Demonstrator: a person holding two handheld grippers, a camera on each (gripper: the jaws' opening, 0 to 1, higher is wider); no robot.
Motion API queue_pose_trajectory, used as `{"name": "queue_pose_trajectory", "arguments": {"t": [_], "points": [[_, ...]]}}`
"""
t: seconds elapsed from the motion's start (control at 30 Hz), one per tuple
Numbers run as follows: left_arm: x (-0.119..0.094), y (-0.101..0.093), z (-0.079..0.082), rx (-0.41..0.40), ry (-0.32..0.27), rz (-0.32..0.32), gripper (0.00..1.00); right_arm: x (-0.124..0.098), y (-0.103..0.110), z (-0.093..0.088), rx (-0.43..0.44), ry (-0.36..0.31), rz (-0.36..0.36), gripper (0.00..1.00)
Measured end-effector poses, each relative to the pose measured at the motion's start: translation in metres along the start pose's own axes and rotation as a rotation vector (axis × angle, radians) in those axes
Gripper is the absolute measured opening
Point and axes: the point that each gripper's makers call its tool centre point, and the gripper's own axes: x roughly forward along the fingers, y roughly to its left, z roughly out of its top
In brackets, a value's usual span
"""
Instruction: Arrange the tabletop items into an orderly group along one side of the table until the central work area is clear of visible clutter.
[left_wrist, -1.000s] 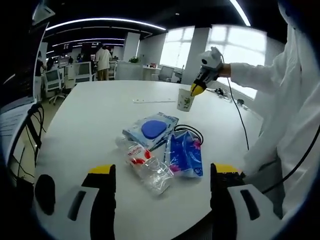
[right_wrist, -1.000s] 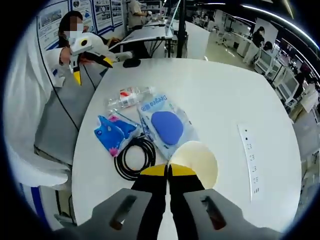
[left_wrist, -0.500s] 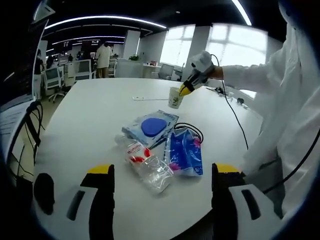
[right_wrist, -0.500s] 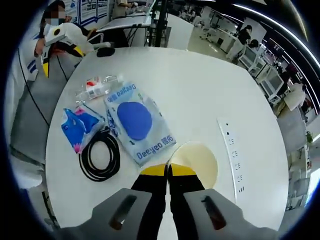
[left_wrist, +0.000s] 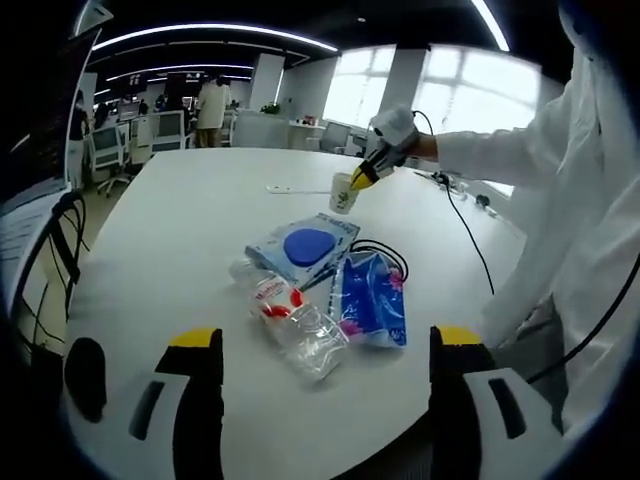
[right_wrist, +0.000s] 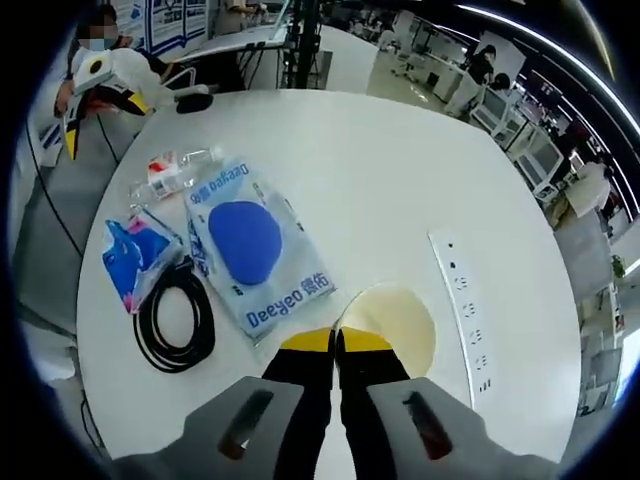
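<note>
My right gripper (right_wrist: 337, 340) is shut on the rim of a cream paper cup (right_wrist: 392, 322), held above the white table (right_wrist: 400, 190). The left gripper view shows that cup (left_wrist: 343, 193) and the right gripper (left_wrist: 365, 178) at the far side. A clear pack with a blue disc (left_wrist: 305, 246), a coiled black cable (left_wrist: 388, 256), a blue packet (left_wrist: 370, 302) and a crushed plastic bottle (left_wrist: 292, 322) lie clustered ahead of my open left gripper (left_wrist: 325, 345). The right gripper view has the pack (right_wrist: 255, 250), cable (right_wrist: 175, 315), packet (right_wrist: 132, 255), bottle (right_wrist: 172, 172) and the left gripper (right_wrist: 100, 118).
A white power strip (right_wrist: 465, 320) lies just right of the cup, also visible as the power strip (left_wrist: 295, 188) at the far side. A small black object (left_wrist: 85, 375) sits near the table edge at my left jaw. A person in white stands along the table's right edge.
The right gripper has carried the cup leftward and farther away in the left gripper view, closer to the power strip. The left gripper and the clustered items have stayed put.
</note>
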Motion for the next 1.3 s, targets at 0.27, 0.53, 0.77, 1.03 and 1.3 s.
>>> {"name": "queue_pose_trajectory", "arguments": {"t": [0.27, 0.53, 0.77, 1.03, 1.3], "points": [[0.001, 0.001, -0.001, -0.002, 0.005, 0.003, 0.87, 0.007, -0.003, 0.001, -0.003, 0.004, 0.006, 0.0], [0.0, 0.003, -0.004, -0.007, 0.01, 0.008, 0.86, 0.013, -0.003, -0.002, -0.007, 0.016, 0.015, 0.0], [0.0, 0.004, -0.005, -0.016, 0.009, 0.011, 0.86, 0.016, -0.003, -0.002, -0.014, 0.02, 0.014, 0.0], [-0.001, 0.004, -0.007, -0.017, 0.01, 0.014, 0.85, 0.019, -0.002, -0.002, -0.019, 0.02, 0.02, 0.0], [-0.002, 0.004, -0.008, -0.022, 0.009, 0.017, 0.85, 0.022, 0.0, -0.002, -0.019, 0.023, 0.023, 0.0]]}}
